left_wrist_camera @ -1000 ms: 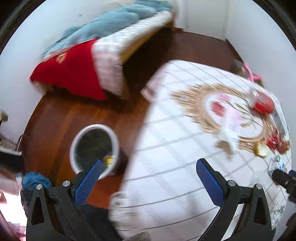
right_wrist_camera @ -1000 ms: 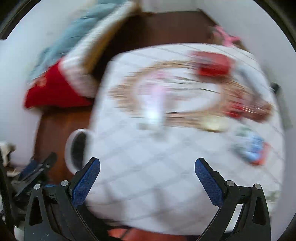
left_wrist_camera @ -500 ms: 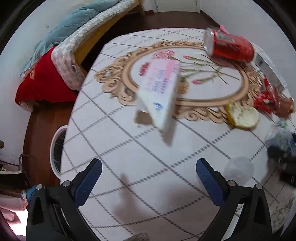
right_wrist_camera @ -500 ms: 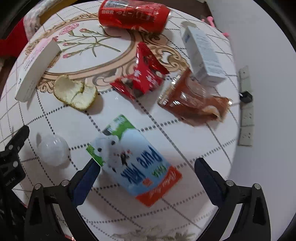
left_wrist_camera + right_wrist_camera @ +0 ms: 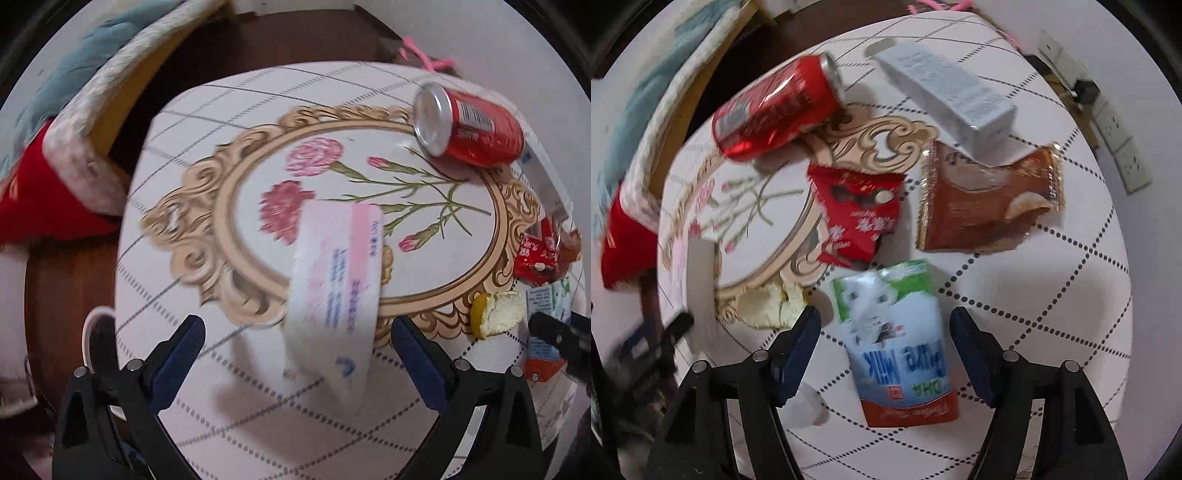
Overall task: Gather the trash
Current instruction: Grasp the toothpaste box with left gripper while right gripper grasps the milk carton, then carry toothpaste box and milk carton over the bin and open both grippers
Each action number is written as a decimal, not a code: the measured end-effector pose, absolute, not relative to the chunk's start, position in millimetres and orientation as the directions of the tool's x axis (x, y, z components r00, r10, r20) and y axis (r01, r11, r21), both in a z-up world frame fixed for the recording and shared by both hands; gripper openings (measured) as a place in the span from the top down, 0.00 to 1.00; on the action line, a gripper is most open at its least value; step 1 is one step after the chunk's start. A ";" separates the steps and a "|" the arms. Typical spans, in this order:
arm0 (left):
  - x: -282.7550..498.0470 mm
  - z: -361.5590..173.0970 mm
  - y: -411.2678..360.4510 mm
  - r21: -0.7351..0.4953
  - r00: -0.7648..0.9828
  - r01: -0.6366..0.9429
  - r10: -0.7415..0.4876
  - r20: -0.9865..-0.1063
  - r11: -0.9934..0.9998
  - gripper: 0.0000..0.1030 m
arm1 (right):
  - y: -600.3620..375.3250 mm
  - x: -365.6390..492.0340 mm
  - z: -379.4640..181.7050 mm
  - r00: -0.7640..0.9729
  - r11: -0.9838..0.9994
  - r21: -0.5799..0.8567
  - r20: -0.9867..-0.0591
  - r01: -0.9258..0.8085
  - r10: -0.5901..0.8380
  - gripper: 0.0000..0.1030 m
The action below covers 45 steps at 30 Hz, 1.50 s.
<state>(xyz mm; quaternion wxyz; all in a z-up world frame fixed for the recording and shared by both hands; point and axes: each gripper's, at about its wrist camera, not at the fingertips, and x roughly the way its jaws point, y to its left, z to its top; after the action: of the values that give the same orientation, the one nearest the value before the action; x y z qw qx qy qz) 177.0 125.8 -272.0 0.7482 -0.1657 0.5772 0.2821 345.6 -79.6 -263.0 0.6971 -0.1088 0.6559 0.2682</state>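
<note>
The right hand-held gripper (image 5: 884,345) gapes wide, empty — the blue-and-white milk pouch (image 5: 899,347) lies between its fingers, long axis pointing straight ahead, orange end nearest.

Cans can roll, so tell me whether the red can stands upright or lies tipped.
Tipped: the red can lies on its side on the table, its silver end facing sideways.

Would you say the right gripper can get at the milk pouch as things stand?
Probably yes: the right gripper is open, and the milk pouch lies flat on the table between its fingers, with nothing over it.
</note>
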 end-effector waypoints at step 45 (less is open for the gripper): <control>-163.5 -121.5 202.3 0.100 0.131 -0.939 0.612 -0.780 0.328 0.58 | 104.1 47.6 -118.9 -0.071 0.340 0.290 -0.843 -0.894 0.533 0.50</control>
<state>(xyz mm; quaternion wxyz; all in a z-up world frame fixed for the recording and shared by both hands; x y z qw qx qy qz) -163.5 202.3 -121.5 0.7206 -0.2148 0.3805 0.5383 47.6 104.1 -118.9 0.6562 -0.1845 0.4894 0.5439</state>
